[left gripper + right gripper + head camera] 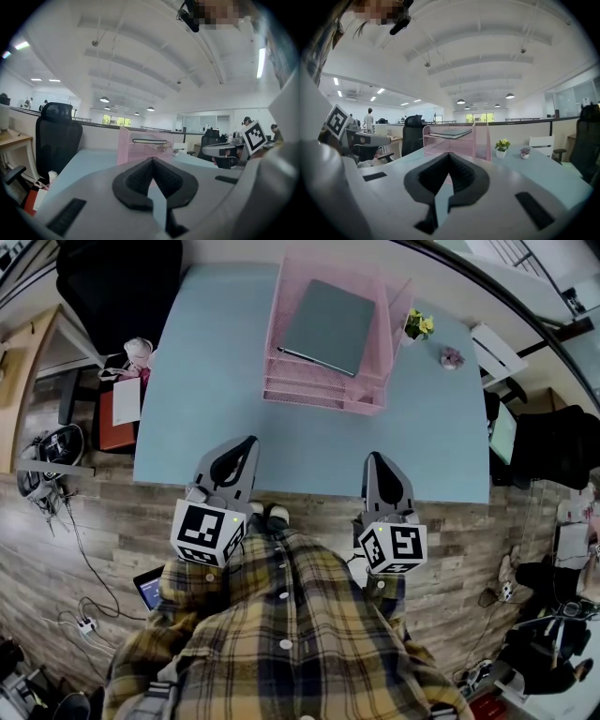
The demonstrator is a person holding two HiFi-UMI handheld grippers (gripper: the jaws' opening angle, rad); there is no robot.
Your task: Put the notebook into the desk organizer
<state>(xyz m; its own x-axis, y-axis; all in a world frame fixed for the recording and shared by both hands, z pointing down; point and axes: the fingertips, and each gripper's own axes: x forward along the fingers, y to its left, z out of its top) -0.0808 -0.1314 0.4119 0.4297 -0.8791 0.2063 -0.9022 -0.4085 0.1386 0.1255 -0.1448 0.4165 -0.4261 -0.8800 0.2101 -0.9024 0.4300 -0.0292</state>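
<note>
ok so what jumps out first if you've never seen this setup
The pink desk organizer at the far side of the pale blue desk catches the eye first, with the grey notebook lying flat on its top tray. Closer in, the left gripper and right gripper are at the desk's near edge, both shut and empty.
</note>
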